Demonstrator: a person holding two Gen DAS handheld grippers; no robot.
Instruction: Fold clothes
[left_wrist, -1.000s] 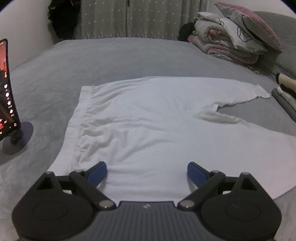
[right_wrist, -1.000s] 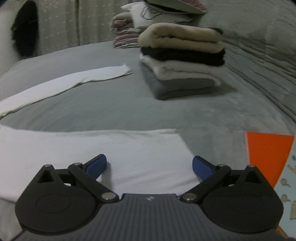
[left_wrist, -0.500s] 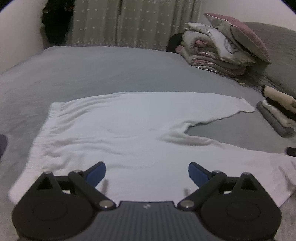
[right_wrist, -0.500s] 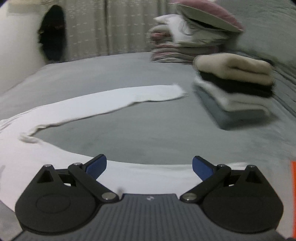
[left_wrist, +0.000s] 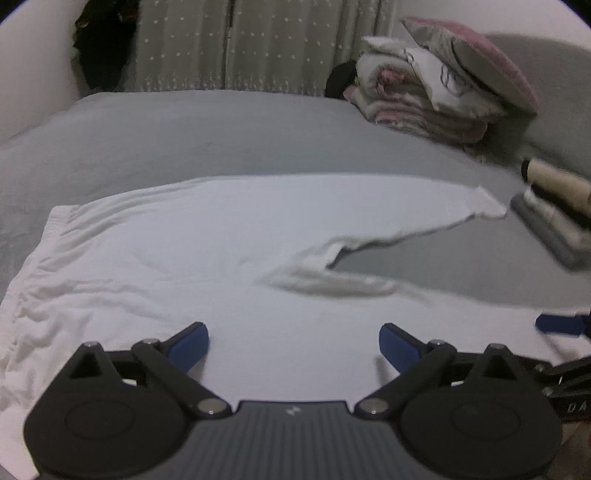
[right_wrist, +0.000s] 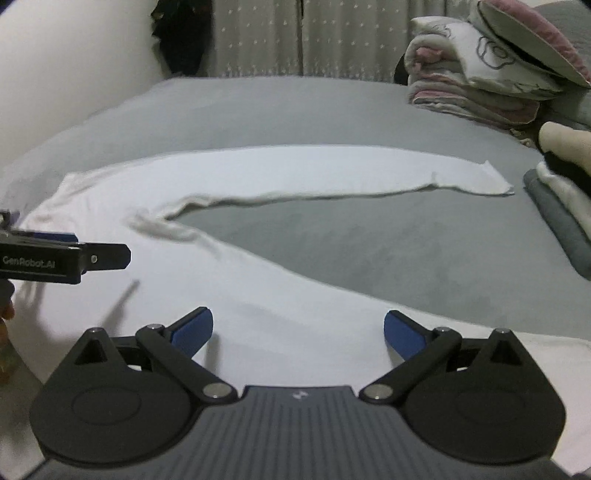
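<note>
While both tools hang low over the bed (left_wrist: 184, 140), the white long-sleeved top (left_wrist: 207, 251) lies spread flat on the grey cover, hem end wrinkled at the left of the left wrist view. One sleeve (right_wrist: 332, 173) reaches away toward the stack of folded clothes (right_wrist: 561, 199), its cuff just short of the stack and apart from it. Second sleeve runs along the near edge, under the right gripper (right_wrist: 298, 332). Grey cover shows between the two sleeves; fabric is bunched at the armpit (left_wrist: 332, 280).

Left gripper (left_wrist: 294, 341): jaws spread wide, blue pads clear of each other, nothing between them, white fabric below. Contact with cloth: cannot tell.

Right gripper: jaws likewise wide apart, empty, over the near sleeve.

The two tools sit side by side, each visible at the edge of the other's view.

Background: bundled bedding with a pillow (right_wrist: 517, 44) on top, at the far right; star-patterned curtain (left_wrist: 258, 44) behind the bed.
</note>
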